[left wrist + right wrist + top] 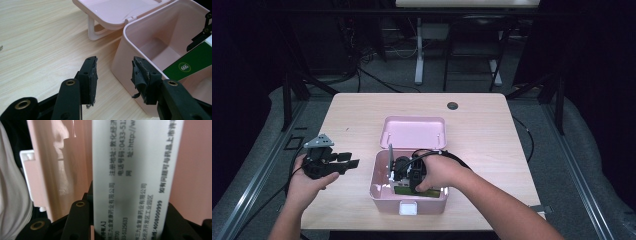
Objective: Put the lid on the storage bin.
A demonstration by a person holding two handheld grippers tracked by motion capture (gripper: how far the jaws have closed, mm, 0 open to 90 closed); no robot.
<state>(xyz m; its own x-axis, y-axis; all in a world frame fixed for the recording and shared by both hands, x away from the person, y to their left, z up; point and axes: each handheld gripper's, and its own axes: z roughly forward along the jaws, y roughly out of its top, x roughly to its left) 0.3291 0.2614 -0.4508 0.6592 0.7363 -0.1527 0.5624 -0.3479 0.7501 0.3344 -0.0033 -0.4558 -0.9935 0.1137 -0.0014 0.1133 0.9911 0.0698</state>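
We see the right gripper [412, 175] lowered inside the pink storage box [379, 192], and our landmark for everything else is that box. In the right gripper view its two black jaws sit closed on either side of a green-and-white medicine carton [136, 177], the printed white face of the carton rising straight up from between them. So the carton's long axis runs along the gripper's own line, pointing away from the hand toward the box's inner wall. In the left gripper view the same carton [192, 65] leans inside the box at a slant, its green face with a round "666" mark toward that camera.

The left gripper [343, 162] hovers over the wooden table [482, 120] just beside the box's left wall. Its jaws stand apart with nothing between them, aimed at the box's near corner.

The hinged lid [413, 131] lies thrown back on the far side of the box, so the opening is free.

We judge the coming move belongs to the right hand, since it already holds the carton within the box; whether it is placing or lifting, we cannot tell. Either way travel must follow the carton's length, straight along the box's walls.
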